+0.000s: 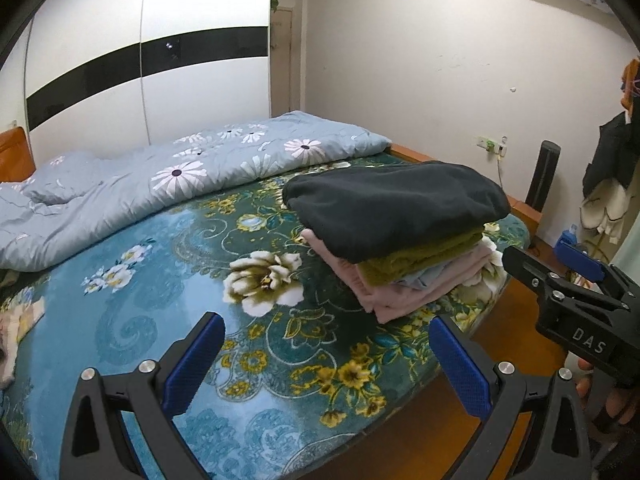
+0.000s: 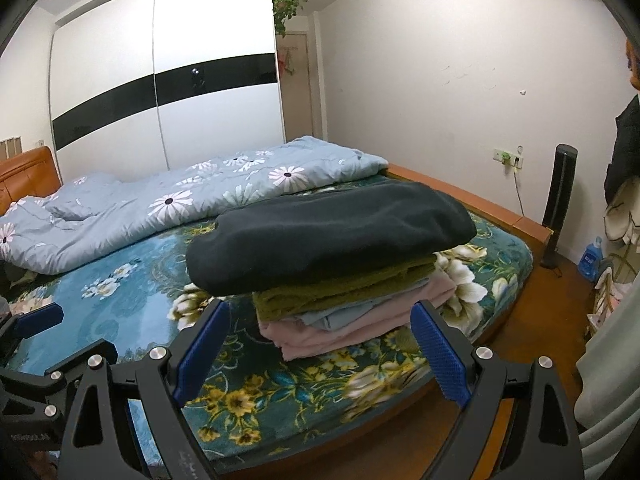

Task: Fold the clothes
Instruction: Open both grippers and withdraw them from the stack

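Observation:
A stack of folded clothes sits near the bed's front right corner: a dark navy garment [image 1: 396, 204] [image 2: 332, 232] on top, an olive one [image 1: 424, 258] [image 2: 344, 290] under it, then light blue and pink ones [image 1: 404, 294] [image 2: 352, 330]. My left gripper [image 1: 326, 334] is open and empty above the bedspread, left of and nearer than the stack. My right gripper [image 2: 322, 322] is open and empty, its blue pads [image 2: 438, 350] either side of the stack's near edge, apart from it. The right gripper also shows in the left wrist view [image 1: 576, 268].
The bed has a teal floral bedspread [image 1: 168, 280] [image 2: 120, 280]. A light blue daisy quilt [image 1: 168, 176] [image 2: 180, 196] lies bunched along the far side. A small cloth [image 1: 16, 328] lies at the left edge. A wardrobe, a black tower fan [image 2: 560, 204] and hanging clothes stand around.

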